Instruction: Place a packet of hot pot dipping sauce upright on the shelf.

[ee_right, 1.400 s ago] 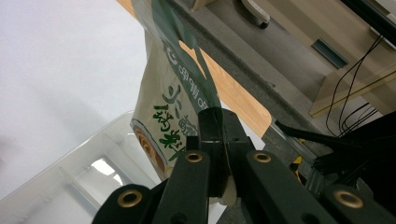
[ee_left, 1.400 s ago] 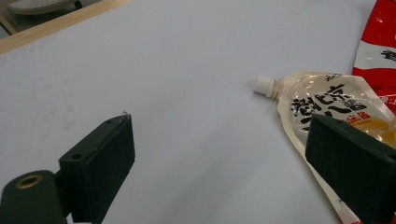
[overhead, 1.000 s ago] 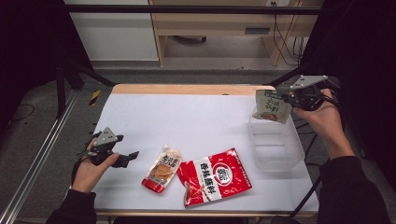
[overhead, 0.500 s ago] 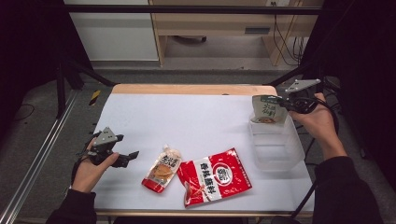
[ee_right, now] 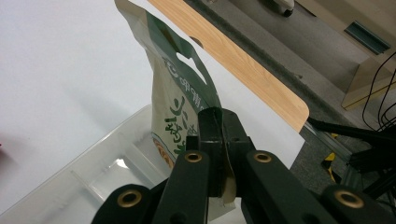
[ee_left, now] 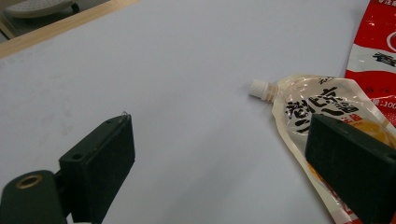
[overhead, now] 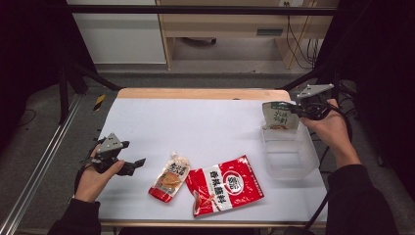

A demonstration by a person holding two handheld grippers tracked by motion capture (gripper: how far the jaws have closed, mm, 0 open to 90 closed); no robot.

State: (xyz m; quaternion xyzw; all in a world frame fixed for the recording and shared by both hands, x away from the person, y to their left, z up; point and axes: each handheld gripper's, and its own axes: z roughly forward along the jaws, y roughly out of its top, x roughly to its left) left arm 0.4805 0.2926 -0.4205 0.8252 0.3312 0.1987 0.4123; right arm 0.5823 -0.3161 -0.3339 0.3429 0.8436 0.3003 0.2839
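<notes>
High view: right gripper [overhead: 295, 109] clamped on the edge of a green-and-beige printed food pouch [overhead: 279, 116], pouch hanging upright above the far end of a clear rectangular plastic bin [overhead: 290, 155] at the table's right side. Left gripper [overhead: 131, 166] sits low near the white table's [overhead: 205, 127] left edge, jaws spread wide, nothing between them. Two more items lie flat mid-table: a clear spouted sauce pouch w/ orange contents [overhead: 169, 177] and, just beside it, a red flat foil packet w/ white lettering [overhead: 224, 185].

Right gripper view adds what the high view can't: jaws pinched tight on the pouch's [ee_right: 180, 100] side seam, pouch w/ a cut-out hang hole at top, bin [ee_right: 88, 179] wall directly below. Left gripper view shows the spouted pouch's [ee_left: 322, 109] white cap and the red packet's [ee_left: 380, 44] corner; one jaw overlaps the spouted pouch in frame, contact can't be told.

Vs 1 s ago: green pouch has come down and toward the person, now closer over the bin; left hand unchanged.

Pouch print too small to read from above; its bottom edge is hidden behind the jaws in the right gripper view
</notes>
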